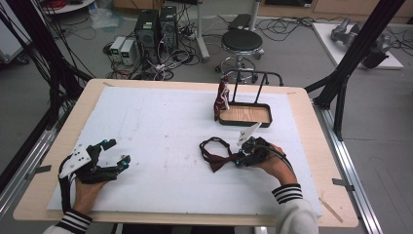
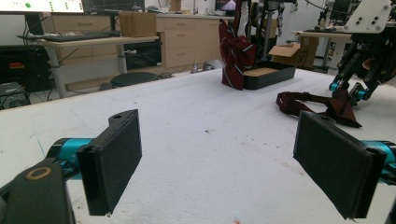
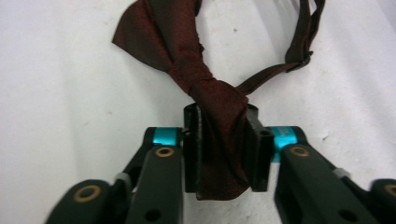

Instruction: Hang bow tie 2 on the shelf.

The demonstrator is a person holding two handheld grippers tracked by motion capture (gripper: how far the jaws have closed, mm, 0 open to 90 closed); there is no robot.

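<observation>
A dark red bow tie (image 1: 213, 157) lies on the white mat, right of centre, with its strap looped behind it. My right gripper (image 1: 239, 160) is shut on one wing of the bow tie (image 3: 205, 93), and the fabric is pinched between both black pads (image 3: 192, 149). At the near left my left gripper (image 1: 118, 151) rests open, its pads (image 2: 114, 163) wide apart with nothing between them. In the left gripper view, the bow tie (image 2: 322, 105) and the right gripper (image 2: 348, 88) lie ahead to the right.
A black tray (image 1: 243, 123) with a wooden floor stands at the back right under a black rack (image 1: 253, 74). A second dark red striped tie (image 1: 221, 100) hangs at its left end. A stool (image 1: 242, 41) and computers stand beyond the table.
</observation>
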